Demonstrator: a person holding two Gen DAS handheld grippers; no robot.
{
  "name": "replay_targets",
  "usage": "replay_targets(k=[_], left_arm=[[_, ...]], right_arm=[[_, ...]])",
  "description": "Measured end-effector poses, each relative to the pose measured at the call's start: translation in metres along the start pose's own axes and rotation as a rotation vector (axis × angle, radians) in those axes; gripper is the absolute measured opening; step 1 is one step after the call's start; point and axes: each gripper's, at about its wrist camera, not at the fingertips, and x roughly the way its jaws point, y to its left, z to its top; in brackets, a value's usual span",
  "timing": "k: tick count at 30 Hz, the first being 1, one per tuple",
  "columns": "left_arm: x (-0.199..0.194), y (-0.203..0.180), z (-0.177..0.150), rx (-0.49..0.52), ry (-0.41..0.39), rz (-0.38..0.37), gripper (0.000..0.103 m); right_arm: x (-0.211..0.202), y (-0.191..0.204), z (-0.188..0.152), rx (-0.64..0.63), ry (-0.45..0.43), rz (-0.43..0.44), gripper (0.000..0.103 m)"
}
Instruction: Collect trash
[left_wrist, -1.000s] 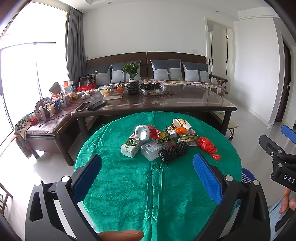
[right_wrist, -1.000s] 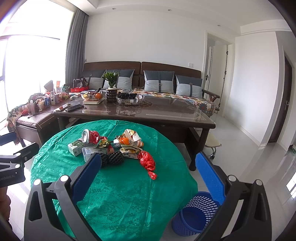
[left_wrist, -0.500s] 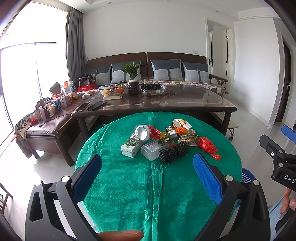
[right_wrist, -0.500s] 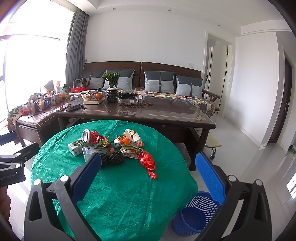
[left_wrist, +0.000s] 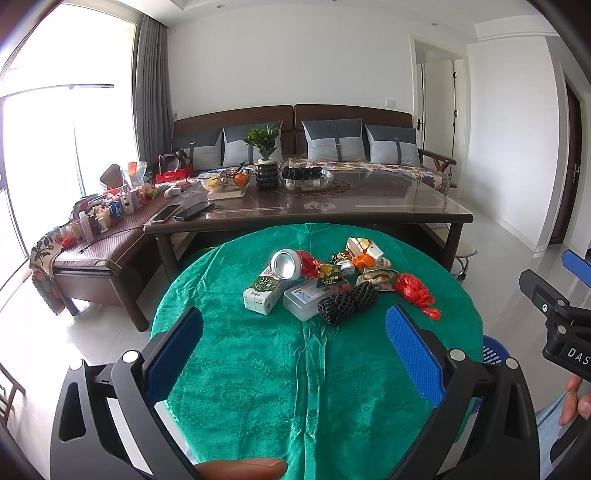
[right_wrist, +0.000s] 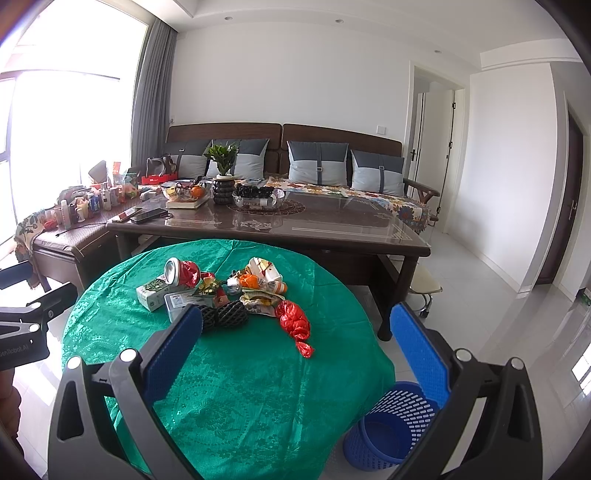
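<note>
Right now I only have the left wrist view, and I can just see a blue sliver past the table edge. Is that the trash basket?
Observer: Yes. The right wrist view shows the whole blue basket, upright on the floor beside the round table.
Operator: Anything in it?
Observer: The part of its inside that shows looks empty.
Operator: And the right gripper, are its jaws open?
Observer: Yes, the right gripper is wide open, with nothing held between the jaws.
</note>
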Motion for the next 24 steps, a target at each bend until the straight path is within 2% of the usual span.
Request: replay_targets(k=[24], left_arm=[[-0.0051,0.0053,0.0019,0.000,0.007,0.009,0.098]], right_arm=[[-0.0007,-0.0012,-0.0007,0.000,0.005,-0.007,0.098]])
